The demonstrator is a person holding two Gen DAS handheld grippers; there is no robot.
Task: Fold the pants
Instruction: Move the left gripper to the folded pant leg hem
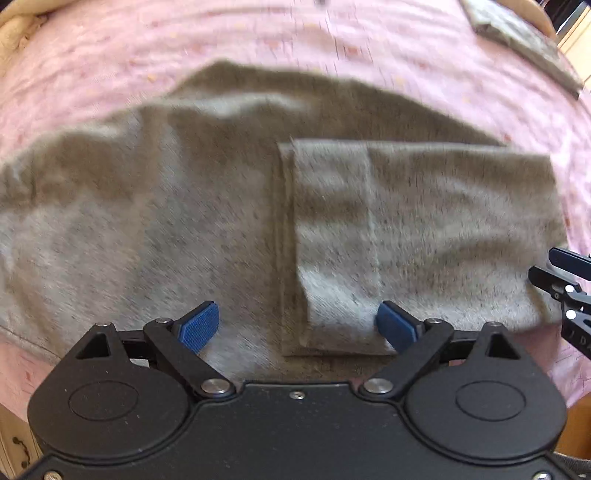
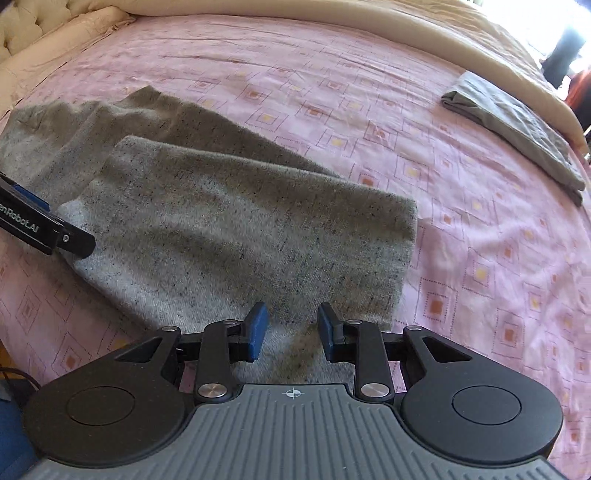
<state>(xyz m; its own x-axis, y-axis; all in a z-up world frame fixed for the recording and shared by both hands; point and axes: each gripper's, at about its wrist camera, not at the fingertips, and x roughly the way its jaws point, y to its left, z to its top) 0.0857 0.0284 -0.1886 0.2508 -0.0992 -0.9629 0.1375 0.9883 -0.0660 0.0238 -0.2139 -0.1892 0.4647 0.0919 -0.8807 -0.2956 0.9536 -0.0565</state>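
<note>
- Pants (image 2: 236, 229) of speckled grey knit fabric lie spread on a bed, near its front edge, with one part already folded back over the rest so a doubled rectangular layer sits on top.
- My left gripper (image 1: 297, 328), black with blue ribbed pads, hovers low over the hemmed edge of that folded layer. Its jaws stand wide apart and hold nothing; the right pad looks close to or touching the cloth, though blur keeps me from being sure.
- My right gripper (image 2: 291, 330), the same black tool with blue pads, sits at the near edge of the folded end. Its jaws are parted with a narrower gap, and grey fabric shows between them, but nothing is clamped.
- I judge both tools are placed along the near edge so I can pinch two points and carry the next fold across evenly.
- Beneath the pants is a pink bedsheet (image 2: 480, 236) printed with small orange and yellow squares inside outlined diamonds, slightly wrinkled.
- A second grey folded garment (image 2: 517, 129) rests well apart at the far right of the bed.
- A cream-coloured padded border (image 2: 332, 11) curves around the far side of the bed, and bright light enters at the upper right.
</note>
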